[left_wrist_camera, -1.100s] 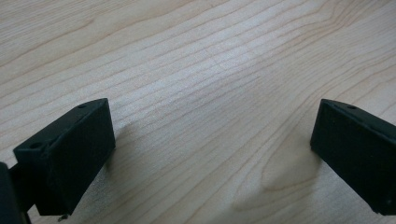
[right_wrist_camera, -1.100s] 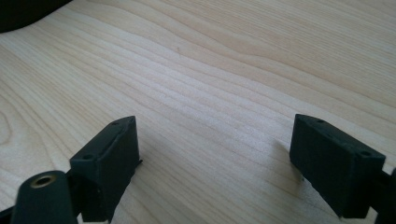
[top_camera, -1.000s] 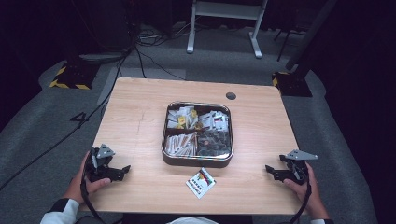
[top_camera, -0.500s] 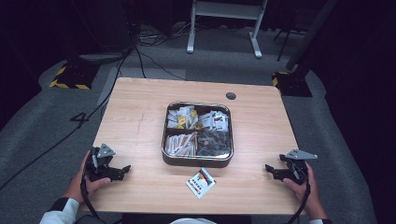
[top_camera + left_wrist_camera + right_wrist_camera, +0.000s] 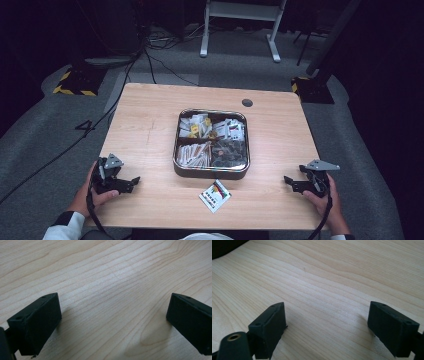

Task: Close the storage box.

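A square metal tin [image 5: 210, 171] with four compartments stands in the middle of the wooden table [image 5: 150, 125]; it holds packets, sachets and dark round pieces. A small printed packet [image 5: 215, 195] lies on the table just in front of the tin. My left gripper [image 5: 131, 183] rests at the table's front left, open, with bare wood between its jaws [image 5: 112, 312]. My right gripper [image 5: 290, 182] rests at the front right, also open, over bare wood [image 5: 327, 315]. Both point inward toward the tin.
A dark round hole [image 5: 247, 103] sits near the table's far edge. Beyond the table are grey carpet, cables [image 5: 150, 55] and a white stand [image 5: 240, 25]. Bare wood lies on both sides of the tin.
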Tool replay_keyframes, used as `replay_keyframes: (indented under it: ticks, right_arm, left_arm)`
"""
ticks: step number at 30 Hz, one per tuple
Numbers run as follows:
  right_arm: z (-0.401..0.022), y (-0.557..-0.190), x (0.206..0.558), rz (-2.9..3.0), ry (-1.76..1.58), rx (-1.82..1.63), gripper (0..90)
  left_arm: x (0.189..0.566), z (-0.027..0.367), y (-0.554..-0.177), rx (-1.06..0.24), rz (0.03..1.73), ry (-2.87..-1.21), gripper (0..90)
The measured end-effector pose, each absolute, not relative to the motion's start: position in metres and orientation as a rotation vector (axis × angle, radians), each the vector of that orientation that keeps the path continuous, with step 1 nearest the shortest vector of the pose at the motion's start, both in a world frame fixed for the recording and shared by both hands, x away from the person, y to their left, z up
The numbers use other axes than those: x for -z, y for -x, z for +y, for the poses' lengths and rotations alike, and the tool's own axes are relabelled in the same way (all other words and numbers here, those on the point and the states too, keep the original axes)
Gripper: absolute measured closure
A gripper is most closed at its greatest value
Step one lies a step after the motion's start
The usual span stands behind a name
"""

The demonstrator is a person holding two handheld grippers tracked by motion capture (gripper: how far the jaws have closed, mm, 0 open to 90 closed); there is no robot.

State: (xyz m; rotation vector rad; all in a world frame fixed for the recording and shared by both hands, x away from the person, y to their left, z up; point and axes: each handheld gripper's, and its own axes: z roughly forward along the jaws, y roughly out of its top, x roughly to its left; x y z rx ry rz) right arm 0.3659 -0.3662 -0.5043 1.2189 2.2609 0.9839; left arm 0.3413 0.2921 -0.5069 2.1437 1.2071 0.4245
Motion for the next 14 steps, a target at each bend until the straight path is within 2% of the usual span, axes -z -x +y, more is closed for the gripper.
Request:
replay_keyframes:
  ticks: [14]
  right_arm:
    - [-0.3663,-0.3659,0.5043,2.261,-1.219,-0.984,15.3]
  left_arm:
    - [0.5068,0.2914,-0.3421,-0.430,1.211,-2.142,0.1]
